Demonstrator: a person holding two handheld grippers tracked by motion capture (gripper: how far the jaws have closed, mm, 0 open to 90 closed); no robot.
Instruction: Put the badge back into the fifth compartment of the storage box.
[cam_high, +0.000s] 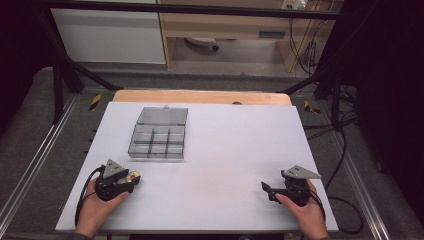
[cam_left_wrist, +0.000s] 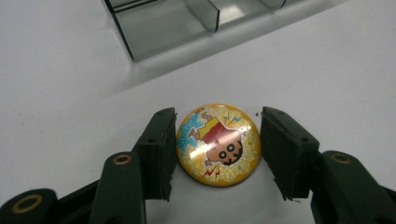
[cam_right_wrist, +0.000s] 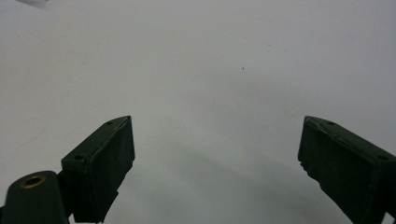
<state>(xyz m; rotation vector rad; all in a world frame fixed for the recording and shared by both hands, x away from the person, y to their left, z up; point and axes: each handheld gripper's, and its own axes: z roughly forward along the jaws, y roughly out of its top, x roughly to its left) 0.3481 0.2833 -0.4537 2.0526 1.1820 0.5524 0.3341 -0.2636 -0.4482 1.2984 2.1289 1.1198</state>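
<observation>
Jaws clamp round badge (cam_left_wrist: 218, 144), cartoon figure upside down.

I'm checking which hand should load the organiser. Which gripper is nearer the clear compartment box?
Left. The left gripper sits just in front of the compartment box, closed on a round badge. The right gripper is far across the table, jaws open.

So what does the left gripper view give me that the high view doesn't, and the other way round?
Left gripper view: the round badge in detail, a cartoon figure on glittery yellow, with the left gripper shut on its edges. High view: the whole compartment box with its lid open, and the right gripper, jaws apart over bare table. Both: badge, left gripper, box, white table.
</observation>
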